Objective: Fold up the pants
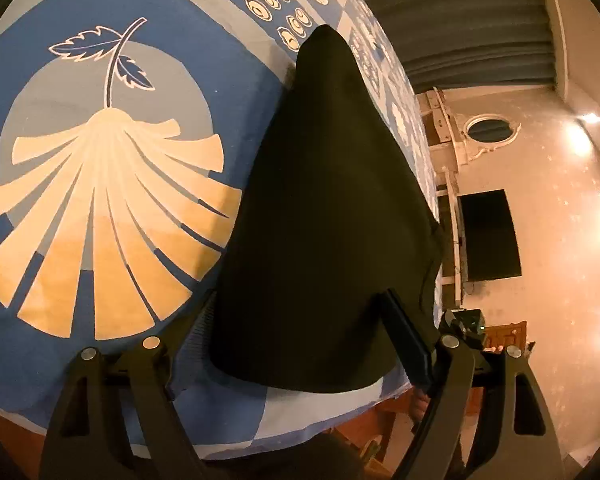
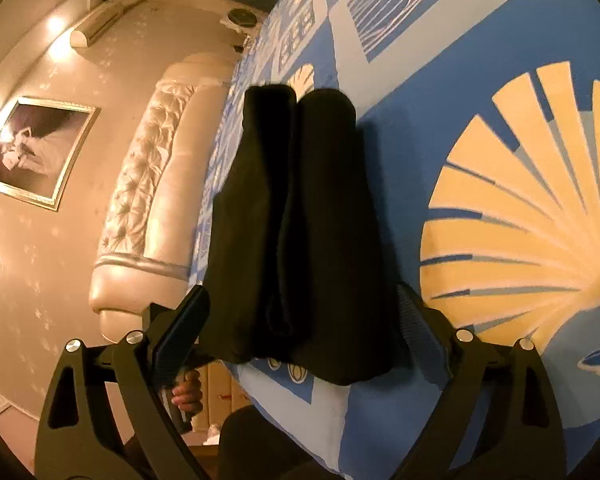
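Black pants (image 2: 300,220) on blue patterned bedspread (image 1: 100,200), tufted headboard (image 2: 140,184) beside, both grippers' fingers spread wide, gripping nothing

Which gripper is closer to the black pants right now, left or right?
Neither clearly. The left gripper and the right gripper each stand open astride the near end of the black pants, pads not pressing the cloth.

There is one pair of black cloth pants (image 2: 300,224), one blue patterned bedsheet (image 2: 440,60), one gold-framed picture (image 2: 40,148) and two black two-finger grippers (image 1: 300,336) (image 2: 300,328).
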Motion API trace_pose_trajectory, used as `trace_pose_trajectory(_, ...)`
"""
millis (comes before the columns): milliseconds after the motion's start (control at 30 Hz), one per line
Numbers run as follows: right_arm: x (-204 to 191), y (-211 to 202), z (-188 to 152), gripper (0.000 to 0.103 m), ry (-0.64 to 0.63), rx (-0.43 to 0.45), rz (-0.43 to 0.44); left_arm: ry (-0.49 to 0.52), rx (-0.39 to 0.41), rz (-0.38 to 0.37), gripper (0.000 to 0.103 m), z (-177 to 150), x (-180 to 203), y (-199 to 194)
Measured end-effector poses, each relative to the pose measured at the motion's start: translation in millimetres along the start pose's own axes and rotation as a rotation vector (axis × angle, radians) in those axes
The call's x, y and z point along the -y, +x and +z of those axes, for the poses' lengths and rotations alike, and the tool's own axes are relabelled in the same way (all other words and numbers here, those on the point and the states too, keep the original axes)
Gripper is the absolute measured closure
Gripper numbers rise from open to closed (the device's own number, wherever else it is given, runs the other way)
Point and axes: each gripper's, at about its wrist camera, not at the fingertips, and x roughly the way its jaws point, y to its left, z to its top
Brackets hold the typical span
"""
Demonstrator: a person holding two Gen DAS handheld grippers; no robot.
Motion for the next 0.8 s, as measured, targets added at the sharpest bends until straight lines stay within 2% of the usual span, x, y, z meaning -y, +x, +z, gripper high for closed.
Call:
trace_pose_trajectory(33,-3.7,4.5,-1.8,0.013,-0.018,-0.021,-0.011,0.009,0.0,0.005,0.024,-0.2,1.1,0.7)
trace_pose_trajectory(67,-6.9,7.2,-4.3,0.022,-0.034,-0.025,-0.044,0.021,0.0,0.015,0.029,-0.9,1.5,0.6)
trace_pose_trajectory(100,-4.9,9.0,-6.7,0.032,-0.022,-0.026,-0.062,0.036,-0.003,0.031,0.035,-1.2,1.9,1.0)
trace_pose_trajectory(133,-0.9,9.3,-7.3,0.052,0.005,-0.03,-0.042,0.05,-0.005,0.042,0.037,-2.0,4.3,1.3)
trace_pose_trajectory(167,4.4,9.1,-7.9,0.059,0.038,-0.022,-0.02,0.051,-0.005,0.042,0.043,-2.0,2.5,0.8)
trace_pose_trajectory(267,3.4,4.4,-8.8,0.066,0.042,-0.016,-0.011,0.035,-0.007,0.024,0.055,-0.7,-1.3,-2.5)
trace_pose_trajectory(400,-12.8,-10.0,-11.3,0.07,0.047,0.009,0.054,0.047,0.015,0.02,0.066,-1.6,5.9,-10.9)
trace_pose_trajectory(500,-16.7,-12.1,-20.1,0.071,0.043,-0.019,0.05,0.051,0.03,0.004,0.068,-5.6,10.5,-20.9)
trace_pose_trajectory(600,-0.5,-4.3,-23.6,0.071,0.094,-0.052,0.021,0.04,-0.001,0.019,0.068,-8.7,1.6,-19.5)
trace_pose_trajectory(667,6.3,-3.3,-24.9,0.071,0.125,-0.051,0.031,0.01,-0.007,0.0,0.068,-7.2,-3.6,-20.4)
trace_pose_trajectory(733,3.0,-3.9,-25.1,0.071,0.104,-0.053,0.02,0.031,-0.002,0.011,0.068,-7.1,0.3,-20.6)
trace_pose_trajectory(800,-1.7,-3.5,-24.3,0.061,0.058,-0.057,-0.026,0.073,0.001,0.036,0.067,-7.3,5.2,-19.6)
